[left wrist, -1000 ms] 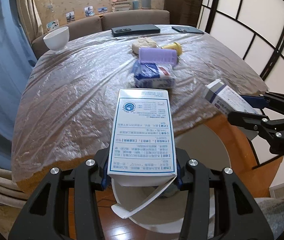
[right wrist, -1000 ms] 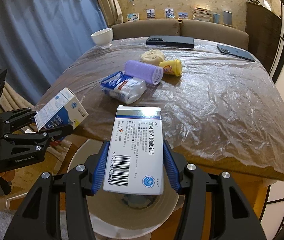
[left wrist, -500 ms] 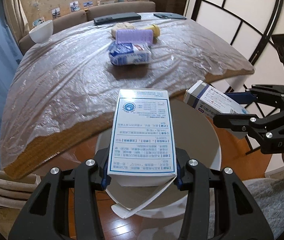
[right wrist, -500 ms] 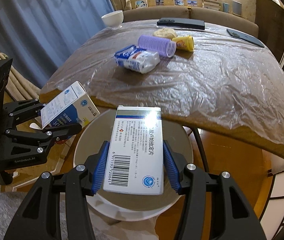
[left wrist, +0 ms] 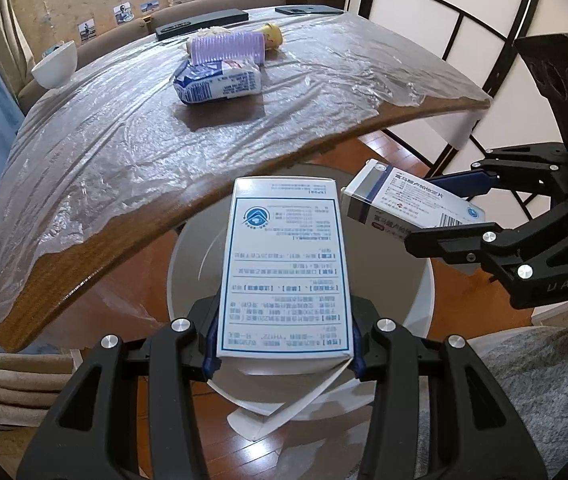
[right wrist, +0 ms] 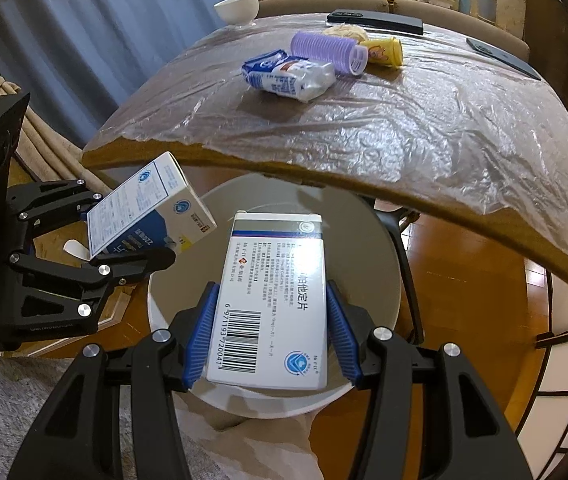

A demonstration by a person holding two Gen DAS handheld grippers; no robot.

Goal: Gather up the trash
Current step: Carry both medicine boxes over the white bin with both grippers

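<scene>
Left gripper [left wrist: 284,344]: we hold a white medicine box [left wrist: 284,264] clenched between the jaws, blue pads pressed on its two long sides.
Left box, axis: its long axis runs straight forward along the fingers, the printed face up, the text upside down to us; an open flap [left wrist: 296,408] hangs from its near end.
Right gripper [right wrist: 266,340]: we grip a second medicine box [right wrist: 272,300] the same way, barcode end nearest the camera, long axis pointing forward.
Right box from the left view: it shows at the right [left wrist: 412,208], tilted, its free end toward the bin's middle.
Left box from the right view: it shows at the left [right wrist: 148,208], slanted, its far end raised.
Trash bin [right wrist: 372,240]: a round white bin with a grey inside stands on the floor just under the worktop's edge; both boxes hang above its mouth.
Worktop [left wrist: 84,152]: a wooden table under crinkled clear plastic sheet.
On the worktop: a blue-and-white packet [left wrist: 220,82], a purple hair roller [left wrist: 226,46] behind it, a small yellow container [left wrist: 272,34], a white bowl [left wrist: 56,68] at the far left corner, and a dark flat device [left wrist: 202,24] at the far edge.
Room: wood floor, grey rug [left wrist: 544,380], blue curtain [right wrist: 96,40], a sofa behind the table, paper-panelled screens on the right.
</scene>
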